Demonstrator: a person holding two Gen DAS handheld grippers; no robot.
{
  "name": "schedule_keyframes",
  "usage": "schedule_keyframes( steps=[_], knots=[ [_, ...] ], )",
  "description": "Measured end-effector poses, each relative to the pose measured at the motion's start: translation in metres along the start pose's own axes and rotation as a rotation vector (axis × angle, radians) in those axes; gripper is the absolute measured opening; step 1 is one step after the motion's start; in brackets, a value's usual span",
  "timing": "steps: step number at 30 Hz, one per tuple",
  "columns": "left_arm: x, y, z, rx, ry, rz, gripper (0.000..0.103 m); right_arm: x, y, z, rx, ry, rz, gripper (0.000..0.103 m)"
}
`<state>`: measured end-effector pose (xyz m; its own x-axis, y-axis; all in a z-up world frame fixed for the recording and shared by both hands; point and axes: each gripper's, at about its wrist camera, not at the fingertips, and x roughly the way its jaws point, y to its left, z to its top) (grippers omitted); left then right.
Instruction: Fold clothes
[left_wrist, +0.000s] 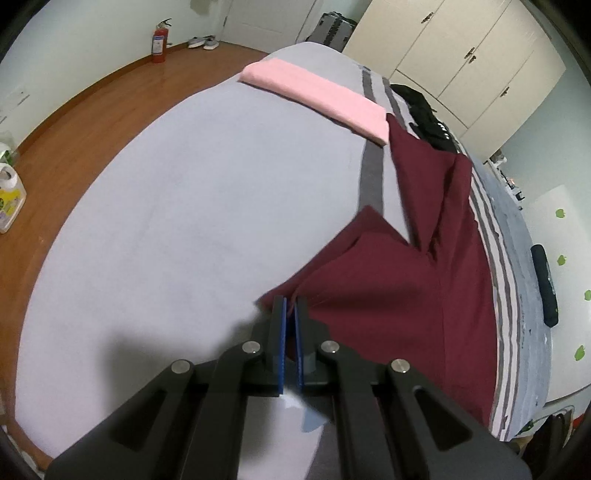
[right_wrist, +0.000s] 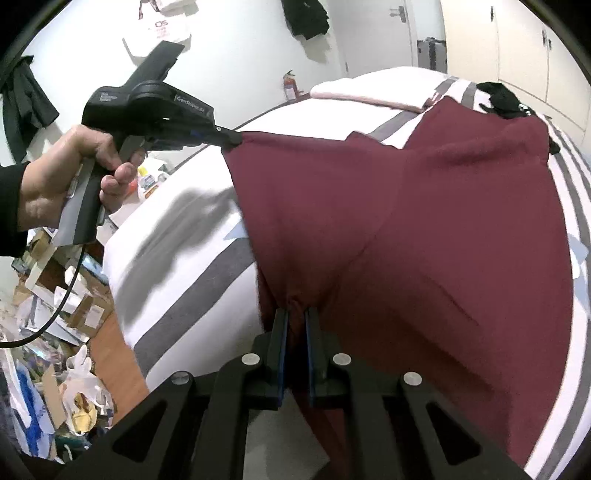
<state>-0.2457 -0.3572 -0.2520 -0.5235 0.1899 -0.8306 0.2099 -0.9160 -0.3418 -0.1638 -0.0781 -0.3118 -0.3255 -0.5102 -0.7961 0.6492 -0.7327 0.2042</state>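
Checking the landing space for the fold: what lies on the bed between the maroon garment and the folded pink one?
Left wrist view: only bare grey bedsheet between maroon garment and folded pink garment.

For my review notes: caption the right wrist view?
Both tongs pinch a maroon garment lifted over the bed.

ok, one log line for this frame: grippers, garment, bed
left gripper: shut on maroon garment | right gripper: shut on same garment | lifted edge, rest on bed | pink folded cloth at far end

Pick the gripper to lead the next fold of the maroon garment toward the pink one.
Probably left. The left gripper pinches the maroon garment with open bed ahead toward the pink one; the right gripper grips the near edge.
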Motion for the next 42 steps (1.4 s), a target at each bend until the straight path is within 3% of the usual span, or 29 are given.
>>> schedule_keyframes(
  steps=[7, 13, 22, 27, 31, 42],
  knots=[
    [0.015, 0.001, 0.009, 0.035, 0.008, 0.03, 0.002, 0.019, 0.008, -0.002, 0.002, 0.017, -0.011, 0.008],
    [0.04, 0.001, 0.007, 0.069, 0.067, 0.083, 0.003, 0.03, 0.012, -0.008, -0.005, 0.043, -0.033, 0.01],
    [0.042, 0.002, 0.006, 0.044, 0.068, 0.087, 0.003, 0.01, 0.006, -0.02, -0.001, 0.058, 0.018, 0.015],
    [0.026, 0.006, 0.009, 0.001, 0.011, 0.104, 0.004, -0.008, -0.003, -0.015, 0.039, 0.018, 0.039, 0.015],
    [0.009, -0.005, 0.007, 0.039, -0.044, 0.116, 0.004, -0.006, -0.012, -0.009, 0.064, 0.01, 0.021, 0.015],
    [0.022, -0.061, -0.025, 0.121, 0.038, -0.016, 0.004, 0.029, 0.01, -0.015, 0.031, 0.055, 0.062, 0.017]
  ],
)
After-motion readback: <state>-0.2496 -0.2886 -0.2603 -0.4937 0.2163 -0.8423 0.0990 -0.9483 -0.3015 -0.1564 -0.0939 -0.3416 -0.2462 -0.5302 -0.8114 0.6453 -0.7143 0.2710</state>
